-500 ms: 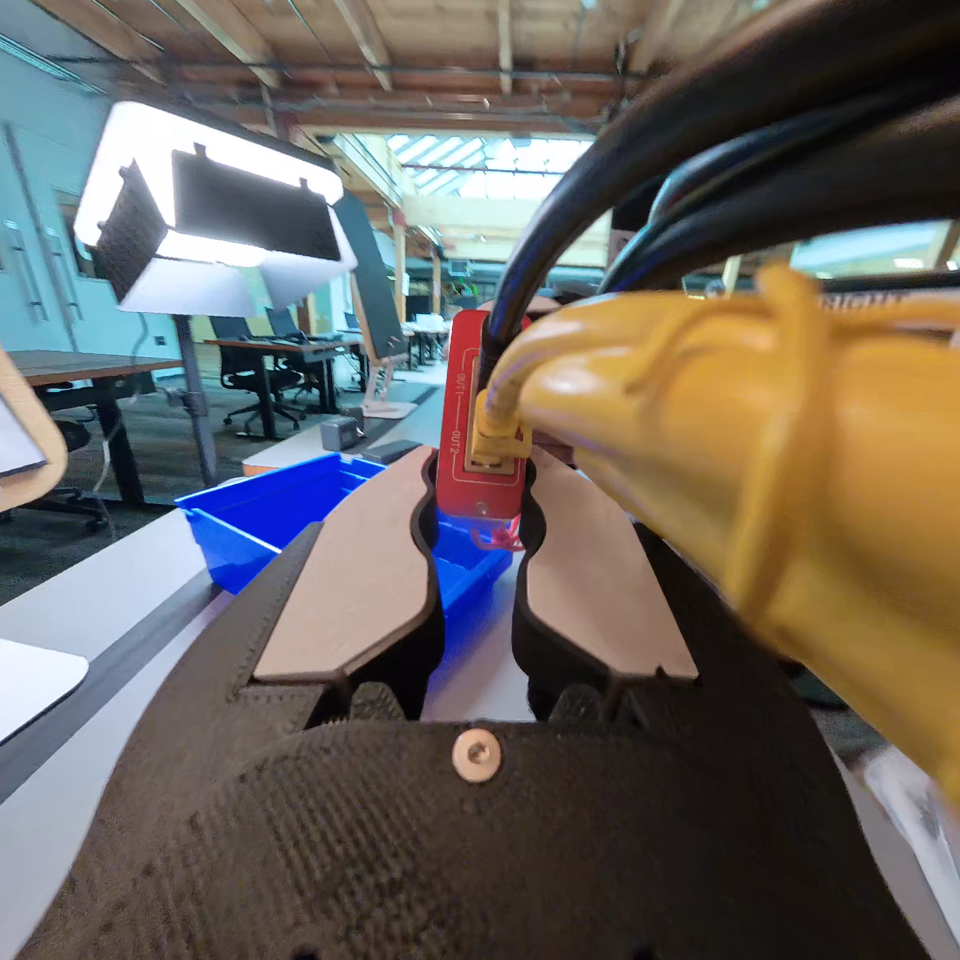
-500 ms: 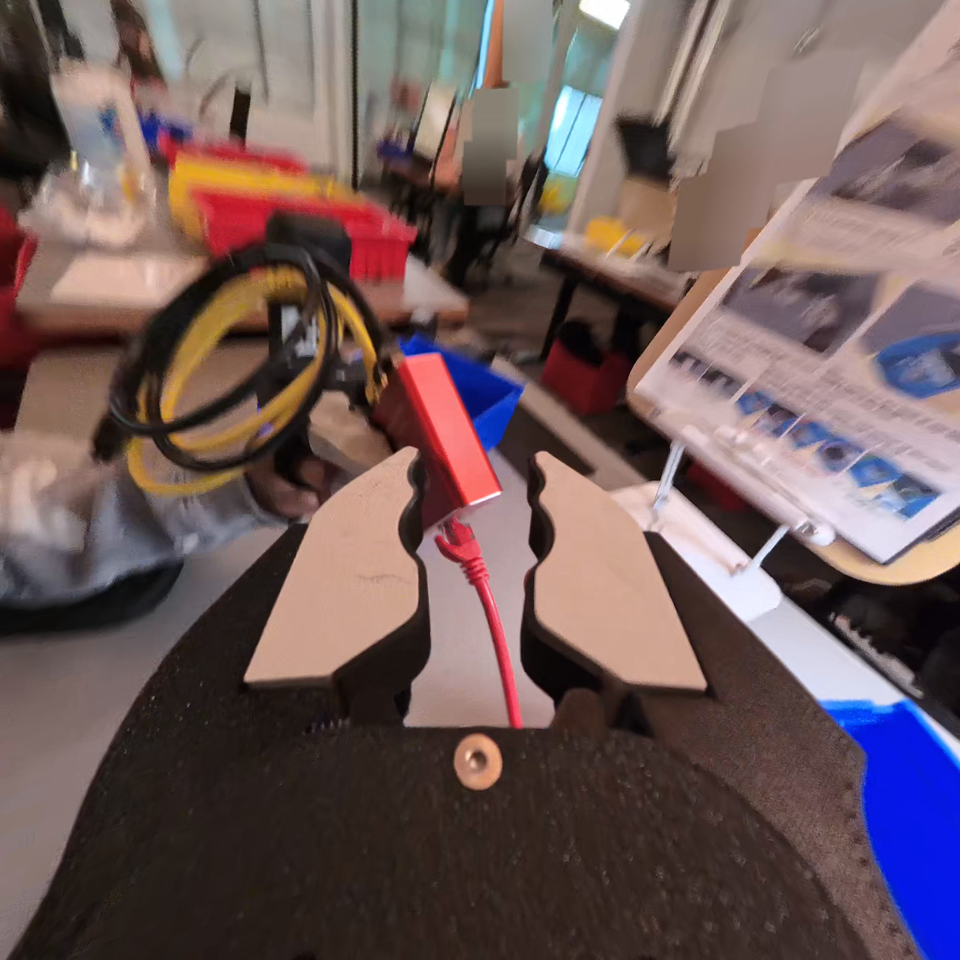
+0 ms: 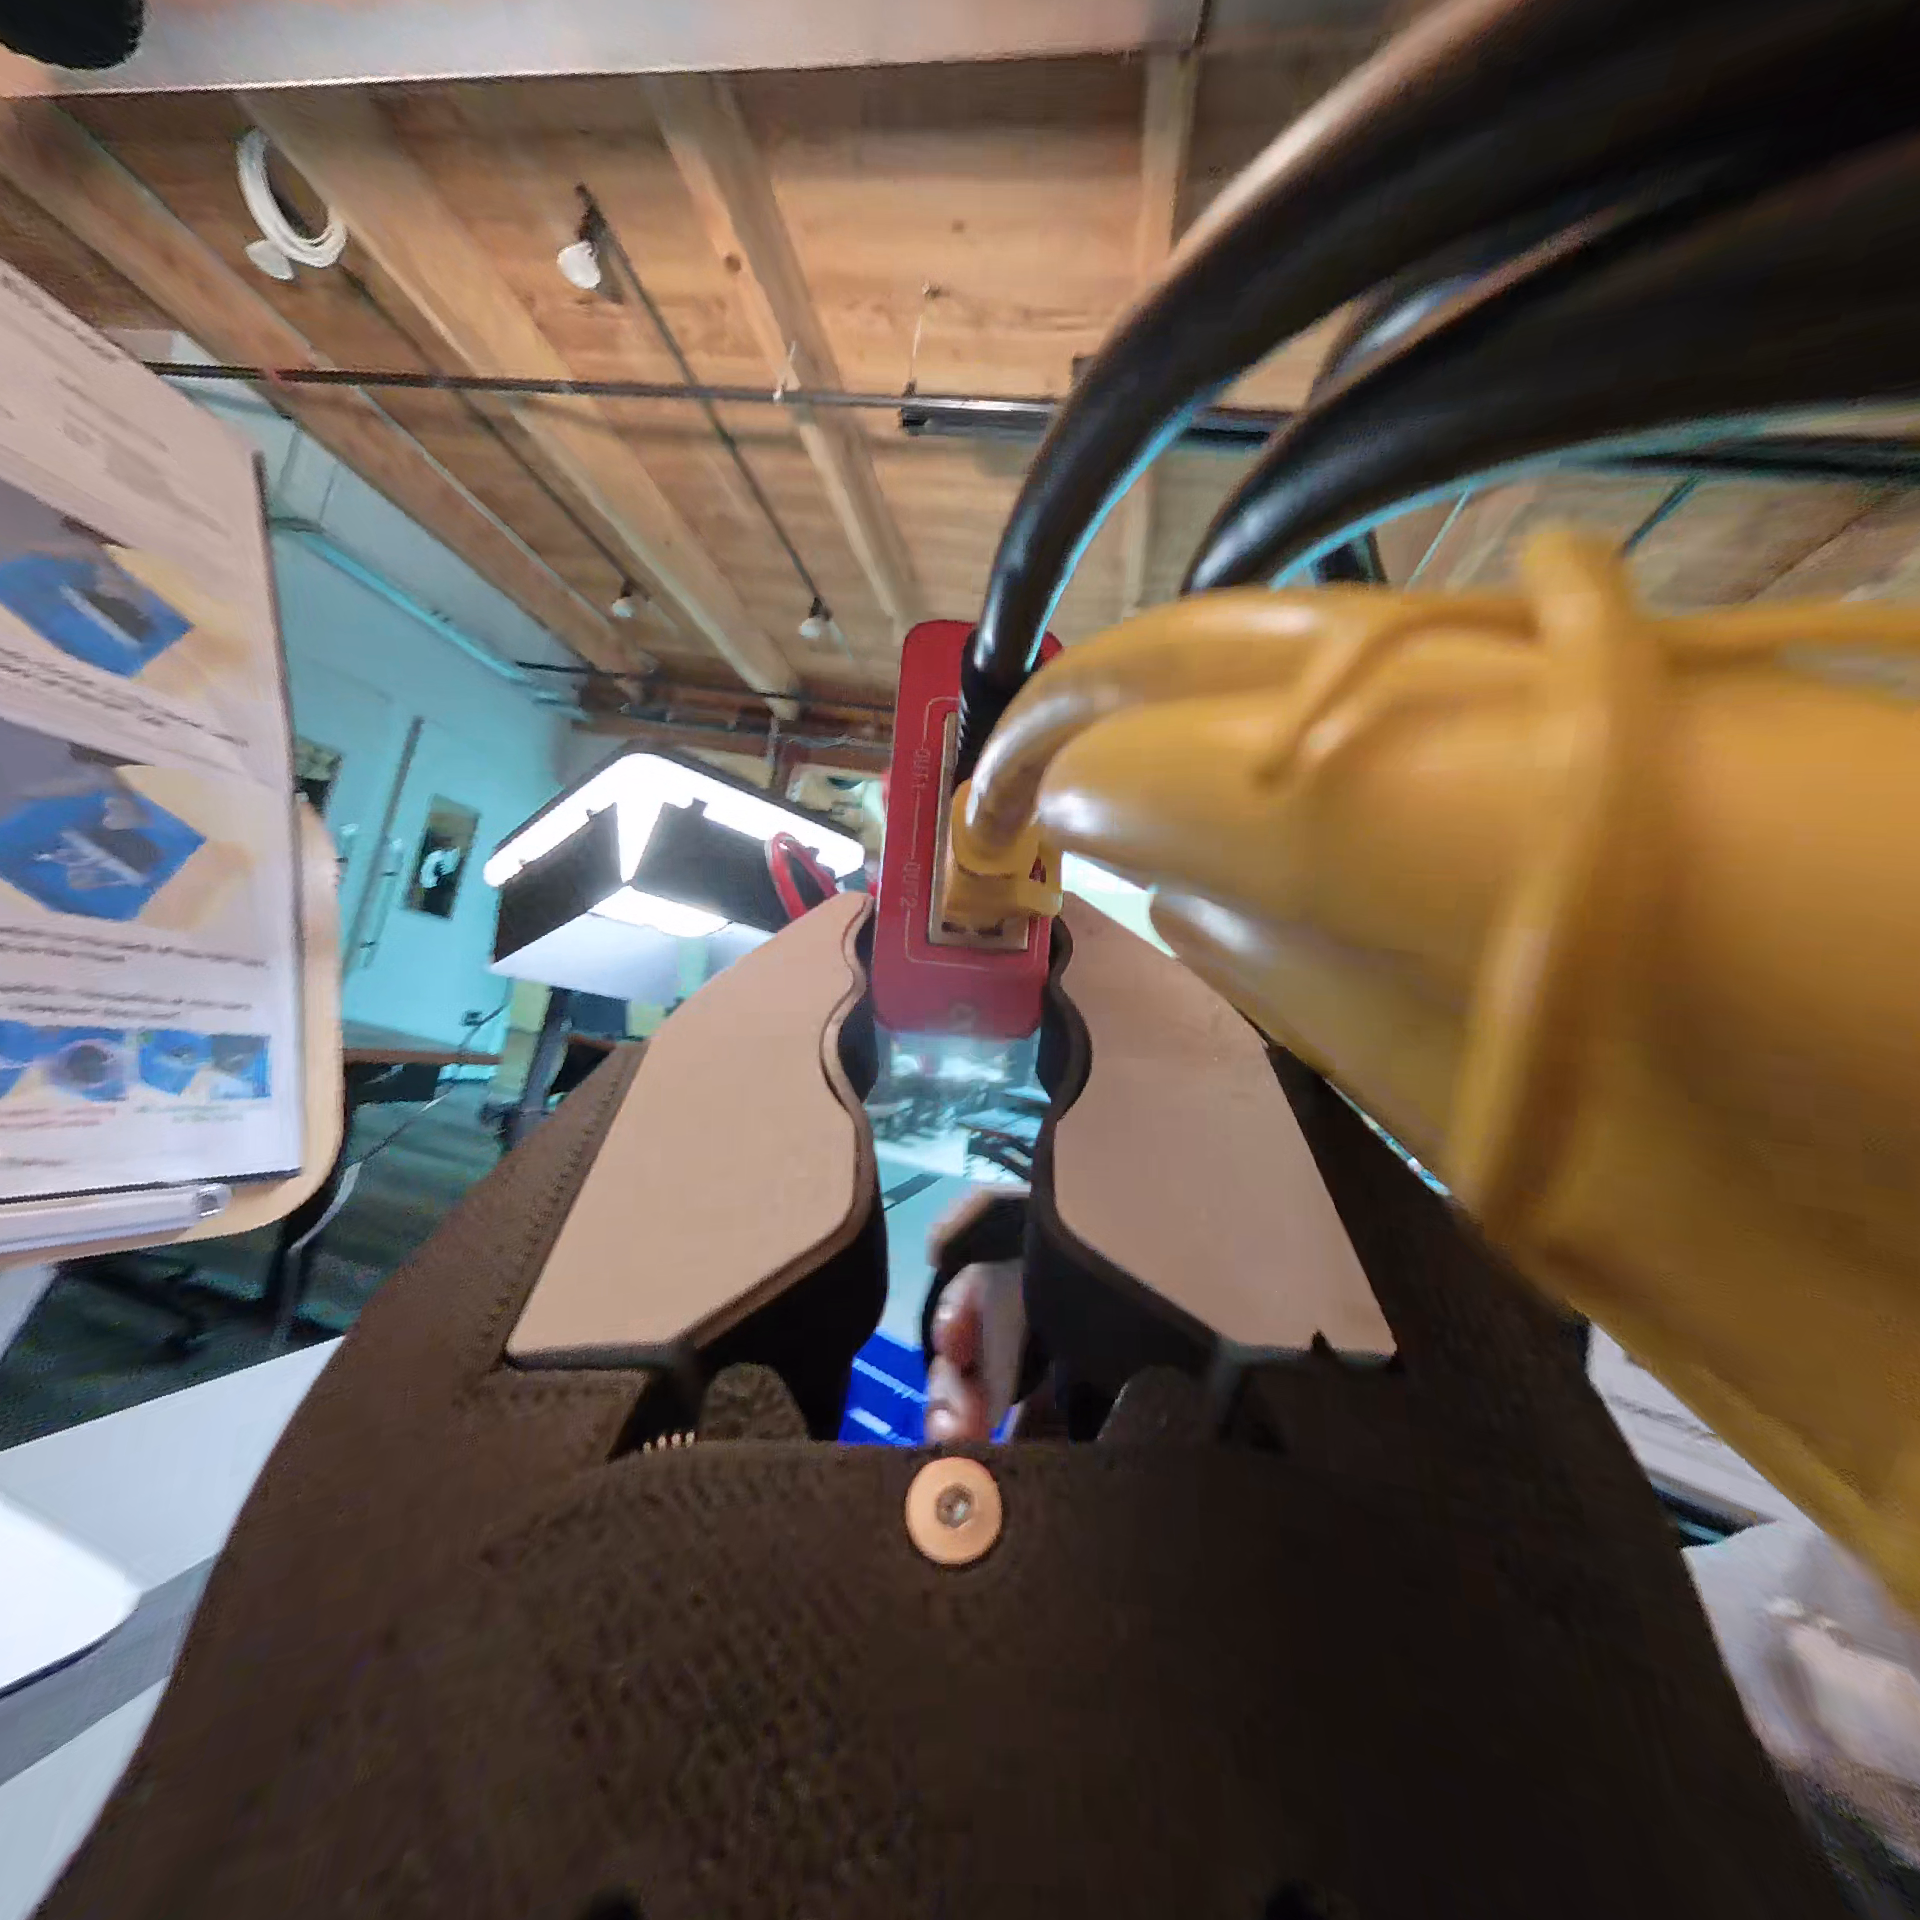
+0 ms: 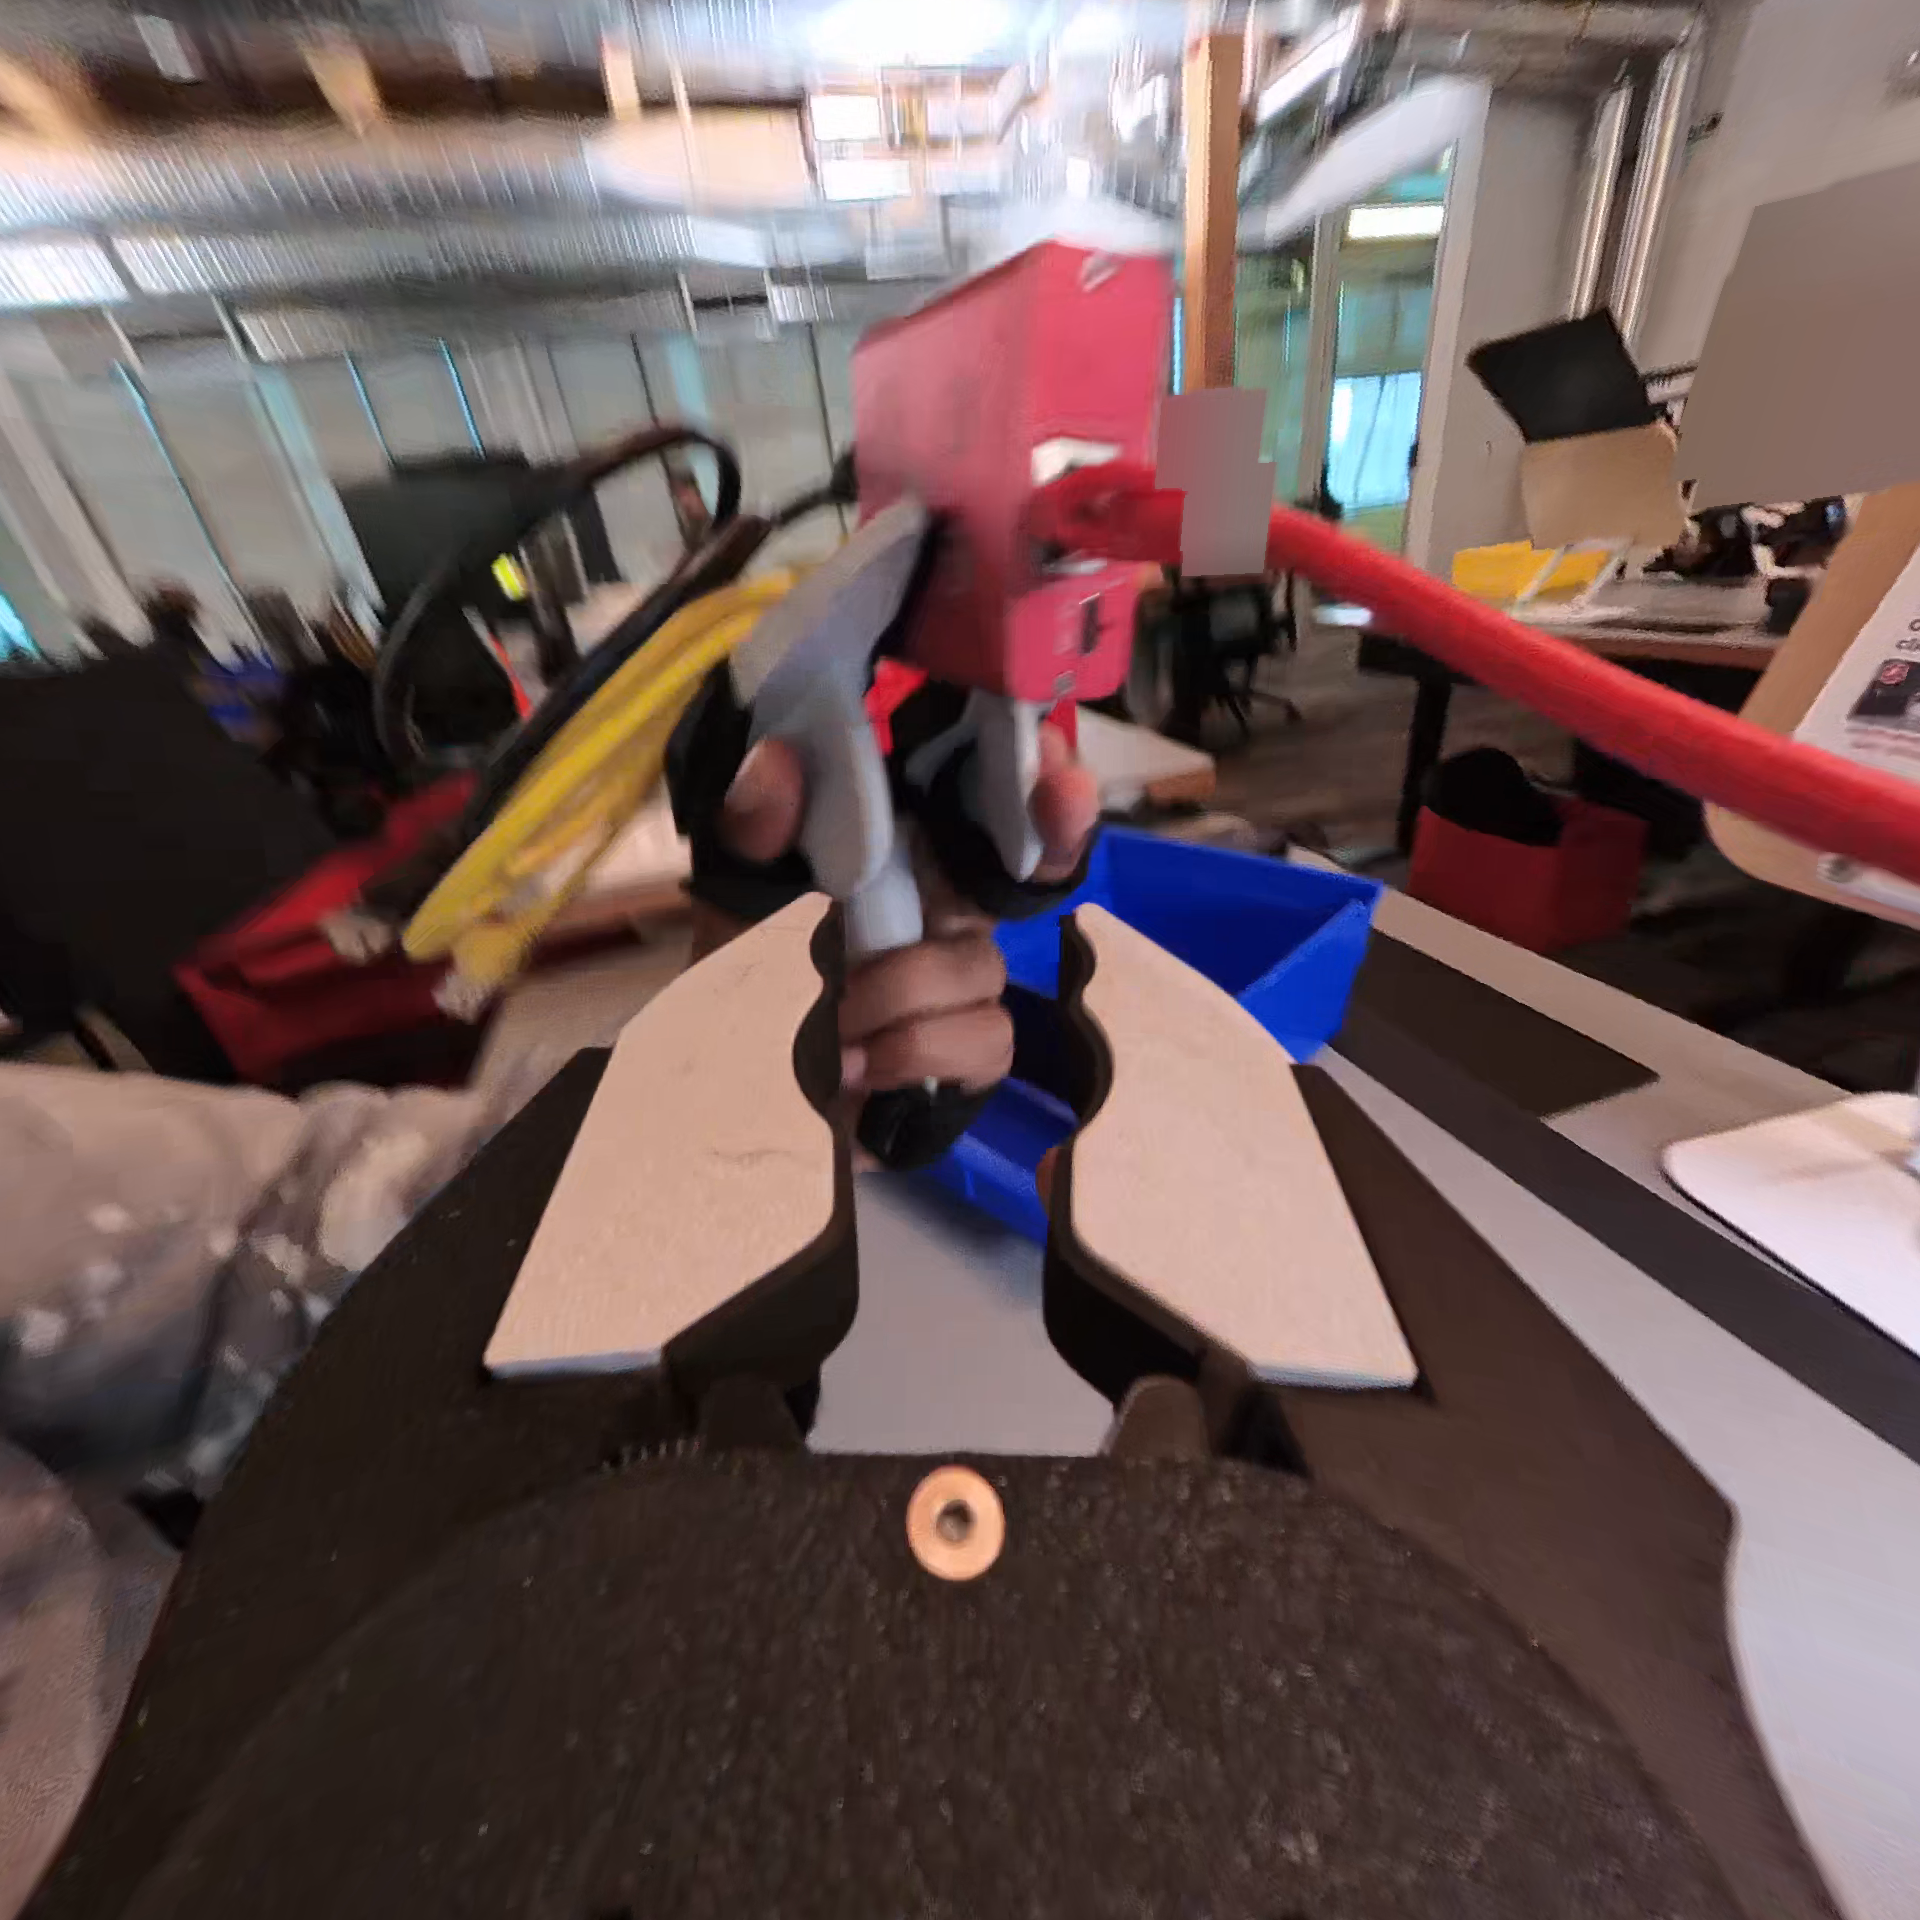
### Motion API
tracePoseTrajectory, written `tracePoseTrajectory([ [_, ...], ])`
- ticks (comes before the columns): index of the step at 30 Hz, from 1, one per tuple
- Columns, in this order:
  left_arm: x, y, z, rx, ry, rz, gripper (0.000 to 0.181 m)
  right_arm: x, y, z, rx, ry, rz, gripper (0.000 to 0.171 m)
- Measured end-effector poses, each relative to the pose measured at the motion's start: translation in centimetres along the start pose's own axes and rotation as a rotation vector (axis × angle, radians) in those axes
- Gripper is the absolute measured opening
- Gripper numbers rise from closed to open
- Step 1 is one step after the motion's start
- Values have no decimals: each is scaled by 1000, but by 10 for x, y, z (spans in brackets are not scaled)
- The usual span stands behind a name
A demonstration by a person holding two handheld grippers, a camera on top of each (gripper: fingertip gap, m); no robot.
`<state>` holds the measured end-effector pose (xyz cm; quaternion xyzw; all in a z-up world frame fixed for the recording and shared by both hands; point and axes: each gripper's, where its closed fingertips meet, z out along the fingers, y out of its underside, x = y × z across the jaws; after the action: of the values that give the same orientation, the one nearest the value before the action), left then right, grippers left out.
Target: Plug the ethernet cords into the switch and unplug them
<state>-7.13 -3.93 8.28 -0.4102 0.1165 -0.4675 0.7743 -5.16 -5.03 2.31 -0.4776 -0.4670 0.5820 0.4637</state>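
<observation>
Left wrist view: the left gripper (image 3: pixel 956 966), clamped on the red switch (image 3: pixel 956 914), has tipped up from the blue bin toward the ceiling beams at twelve o'clock, yellow cord (image 3: pixel 992 862) and black cord (image 3: pixel 1013 644) plugged in. The right gripper (image 4: pixel 951 961), parted and empty, has backed off; the red cord (image 4: pixel 1558 675) stays plugged, so unplugging remains.

The left tongs (image 3: pixel 956 977) clamp the lower end of the red switch (image 3: pixel 961 831), which stands upright against the wooden ceiling (image 3: pixel 727 312). A yellow cord (image 3: pixel 1455 935) has its plug seated in the lower port on the switch face; a black cord (image 3: pixel 1195 364) enters the port above. The yellow coil looms blurred at right. A printed sheet on a board (image 3: pixel 135 779) stands at left, a bright light panel (image 3: pixel 665 842) beyond.
</observation>
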Motion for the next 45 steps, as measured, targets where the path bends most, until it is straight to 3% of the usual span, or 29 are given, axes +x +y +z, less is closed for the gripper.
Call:
tracePoseTrajectory([
  [3,18,6,7,20,71,-40,28,1,-38,-21,224,-73,130,40],
  [5,30,15,12,0,122,-54,28,3,-54,-35,276,-83,139,38],
  [11,53,35,21,-109,211,-31,28,-16,-67,-54,223,-175,-8,17],
  [20,72,47,17,-379,357,-96,27,-33,-59,-69,140,-324,-82,13],
  [22,77,51,15,-423,394,-113,35,-36,-60,-69,167,-350,-79,13],
  [33,79,67,13,-542,371,8,38,-35,-54,-77,177,-401,-113,14],
  [45,71,70,21,-463,292,97,33,-28,-49,-79,145,-357,-179,14],
])
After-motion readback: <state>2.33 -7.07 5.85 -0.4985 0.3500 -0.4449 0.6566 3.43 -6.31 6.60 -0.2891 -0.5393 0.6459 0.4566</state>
